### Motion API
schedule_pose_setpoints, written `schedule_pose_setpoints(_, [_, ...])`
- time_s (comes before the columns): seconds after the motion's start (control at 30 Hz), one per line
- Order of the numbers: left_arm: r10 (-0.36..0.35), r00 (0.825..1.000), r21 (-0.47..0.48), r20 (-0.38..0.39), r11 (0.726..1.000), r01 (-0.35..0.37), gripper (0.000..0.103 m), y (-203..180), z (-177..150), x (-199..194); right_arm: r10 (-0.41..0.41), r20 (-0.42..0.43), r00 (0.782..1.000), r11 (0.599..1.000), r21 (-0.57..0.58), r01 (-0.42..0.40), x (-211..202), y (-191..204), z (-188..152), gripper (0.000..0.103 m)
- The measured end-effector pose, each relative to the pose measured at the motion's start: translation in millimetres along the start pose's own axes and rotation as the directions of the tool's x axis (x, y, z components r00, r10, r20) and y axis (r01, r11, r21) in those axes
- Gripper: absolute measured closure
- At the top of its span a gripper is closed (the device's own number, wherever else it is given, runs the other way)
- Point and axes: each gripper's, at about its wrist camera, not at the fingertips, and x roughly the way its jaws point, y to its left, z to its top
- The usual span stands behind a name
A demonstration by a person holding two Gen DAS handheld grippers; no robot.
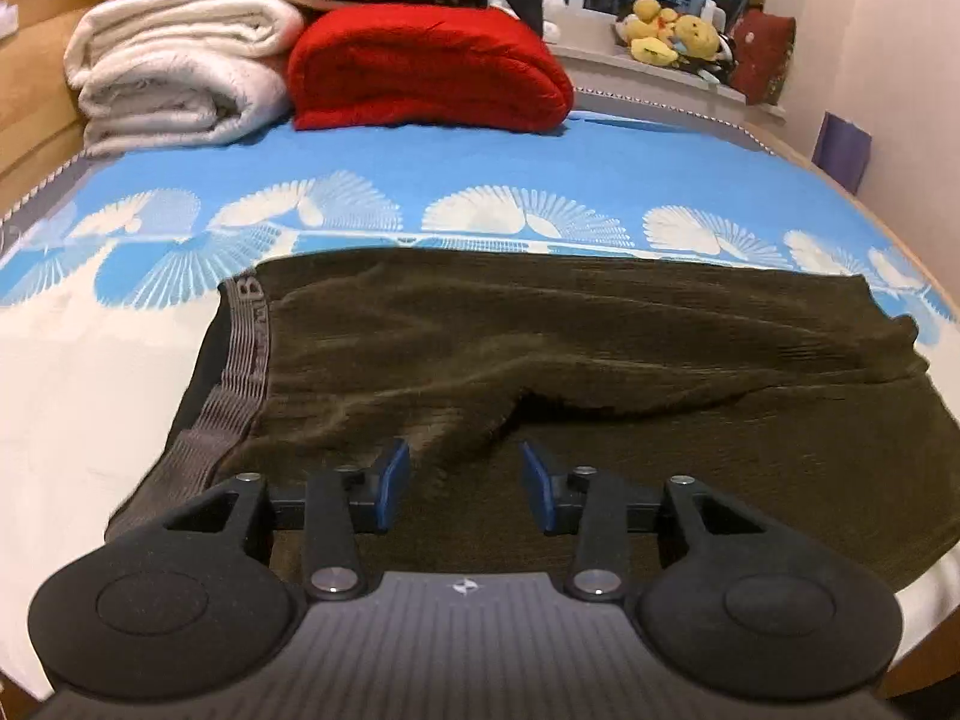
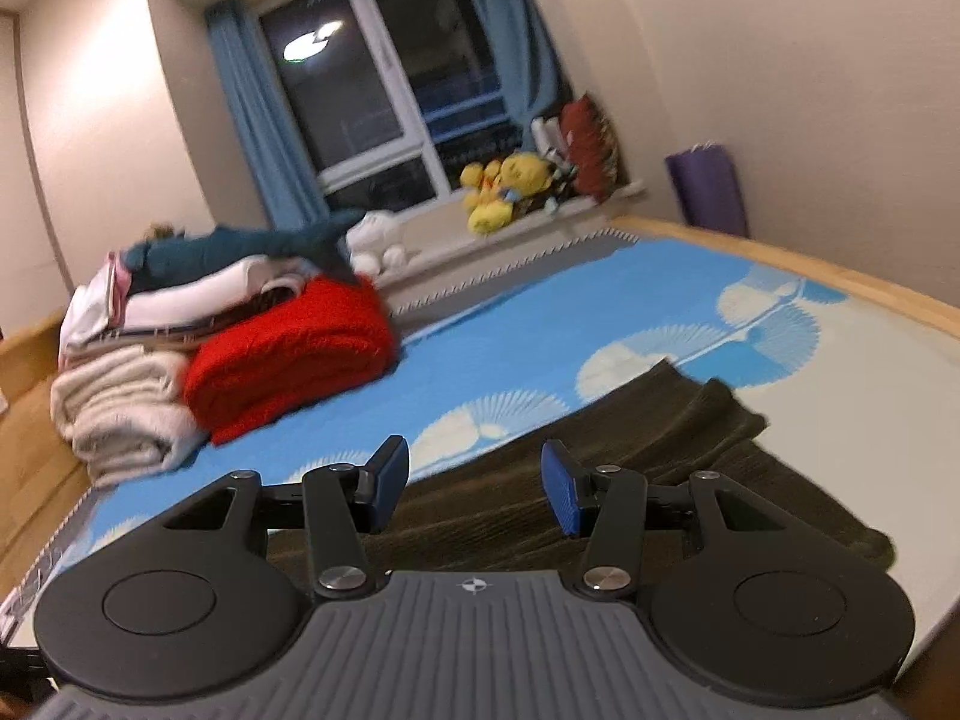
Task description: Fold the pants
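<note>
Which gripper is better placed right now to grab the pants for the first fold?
Probably left: the left gripper hangs open, close over the pants near the waistband. The right gripper aims higher, beyond the leg ends.

A large pale letter "B" stands at the far end of the grey ribbed elastic waistband (image 1: 243,360) of the dark olive ribbed pants (image 1: 540,348), as the left wrist view shows it; smaller characters run along the band beside it, too blurred to read. A small white round emblem, a logo with no letters, sits at the middle of the grey ridged body of the left gripper (image 1: 465,483) and likewise on the right gripper (image 2: 477,486). Nothing else in either view carries writing that can be read.
</note>
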Motion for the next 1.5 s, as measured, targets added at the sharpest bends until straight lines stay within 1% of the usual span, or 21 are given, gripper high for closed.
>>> schedule_pose_setpoints(0.13, [-0.017, 1.0, -0.013, -0.005, 1.0, 0.017, 0.058, -2, 5, 12, -0.016, -0.069, 0.997, 1.0, 0.019, 0.018, 29, 4, 0, 0.052])
schedule_pose_setpoints(0.23, [-0.001, 1.0, 0.014, -0.015, 1.0, 0.001, 0.059, -12, 7, 24, -0.039, -0.123, 0.992, 0.999, 0.022, 0.042, 47, 3, -2, 0.052])
schedule_pose_setpoints(0.3, [0.004, 1.0, 0.041, -0.025, 0.999, -0.003, 0.064, -20, 7, 32, -0.048, -0.15, 0.988, 0.998, 0.026, 0.052, 55, 1, -2, 0.052])
schedule_pose_setpoints(0.47, [0.01, 0.999, 0.078, -0.035, 0.997, -0.007, 0.069, -34, 9, 47, -0.044, -0.178, 0.983, 0.998, 0.047, 0.053, 63, -4, -1, 0.052])
schedule_pose_setpoints(0.63, [0.025, 0.999, 0.111, -0.045, 0.994, -0.02, 0.07, -43, 9, 64, -0.047, -0.204, 0.978, 0.997, 0.051, 0.059, 71, -7, -1, 0.052])
schedule_pose_setpoints(0.77, [0.037, 0.998, 0.134, -0.051, 0.991, -0.03, 0.07, -48, 10, 76, -0.053, -0.215, 0.975, 0.998, 0.031, 0.061, 74, -4, -2, 0.052])
schedule_pose_setpoints(0.9, [0.036, 0.998, 0.112, -0.051, 0.993, -0.03, 0.07, -45, 12, 79, -0.064, -0.242, 0.968, 0.997, 0.022, 0.071, 79, -1, -5, 0.052])
schedule_pose_setpoints(1.07, [0.005, 0.999, 0.055, -0.045, 0.998, -0.003, 0.07, -36, 17, 74, -0.063, -0.267, 0.962, 0.998, -0.024, 0.059, 83, 18, -10, 0.052])
schedule_pose_setpoints(1.2, [0.003, 0.999, -0.01, -0.044, 1.0, -0.003, 0.07, -25, 23, 74, -0.058, -0.271, 0.961, 0.993, -0.116, 0.027, 81, 44, -17, 0.052])
schedule_pose_setpoints(1.33, [-0.005, 0.999, -0.06, -0.04, 0.998, 0.003, 0.07, -14, 29, 72, -0.05, -0.267, 0.963, 0.974, -0.225, -0.011, 77, 70, -25, 0.052])
schedule_pose_setpoints(1.4, [-0.006, 0.999, -0.073, -0.037, 0.997, 0.003, 0.07, -10, 30, 70, -0.047, -0.262, 0.964, 0.968, -0.252, -0.021, 75, 80, -26, 0.052])
schedule_pose_setpoints(1.5, [-0.011, 1.0, -0.078, -0.025, 0.997, 0.009, 0.07, -6, 30, 65, -0.035, -0.249, 0.968, 0.966, -0.257, -0.031, 72, 90, -27, 0.052])
